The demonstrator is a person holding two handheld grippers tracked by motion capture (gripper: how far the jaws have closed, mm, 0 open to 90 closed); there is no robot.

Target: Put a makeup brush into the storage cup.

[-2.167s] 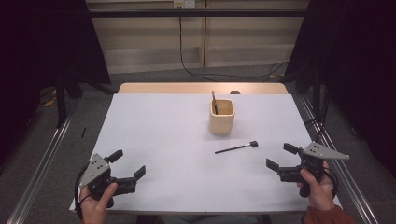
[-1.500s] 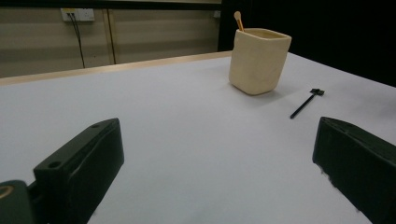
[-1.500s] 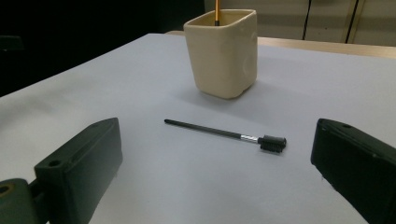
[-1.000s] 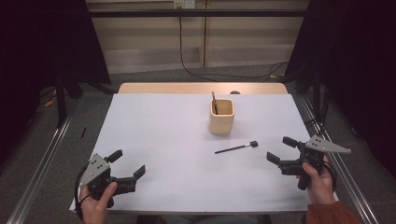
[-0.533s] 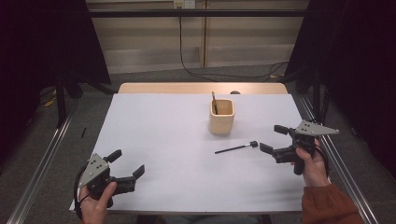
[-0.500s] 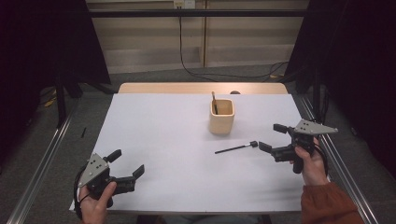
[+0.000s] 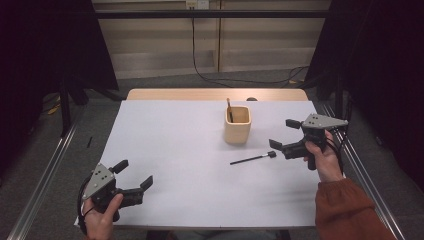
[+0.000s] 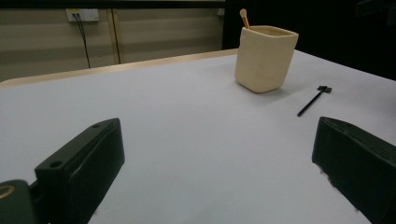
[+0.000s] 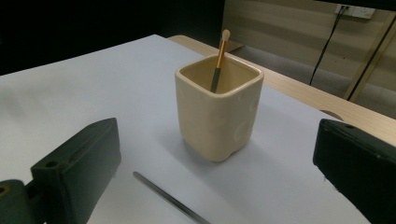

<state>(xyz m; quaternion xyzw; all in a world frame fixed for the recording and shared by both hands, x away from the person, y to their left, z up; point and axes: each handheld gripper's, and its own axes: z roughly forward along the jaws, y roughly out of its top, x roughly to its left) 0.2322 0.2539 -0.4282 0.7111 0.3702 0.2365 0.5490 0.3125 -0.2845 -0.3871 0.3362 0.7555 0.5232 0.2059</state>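
High view: right gripper (image 7: 281, 134) at right side of white table (image 7: 175, 150), jaws wide apart, gripping nothing, tips just right of black brush (image 7: 252, 159) lying flat. Brush head toward gripper, handle pointing left and near. Cream square cup (image 7: 237, 124) just beyond, upright, second brush (image 7: 229, 109) leaning inside. Left gripper (image 7: 135, 175) at near-left corner, jaws wide apart, empty, well apart from brush.

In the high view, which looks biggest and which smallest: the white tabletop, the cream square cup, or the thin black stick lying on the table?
1. White tabletop, by far the largest.
2. Cream square cup.
3. Thin black stick: about as long as the cup is tall, but far slimmer, so smallest overall.
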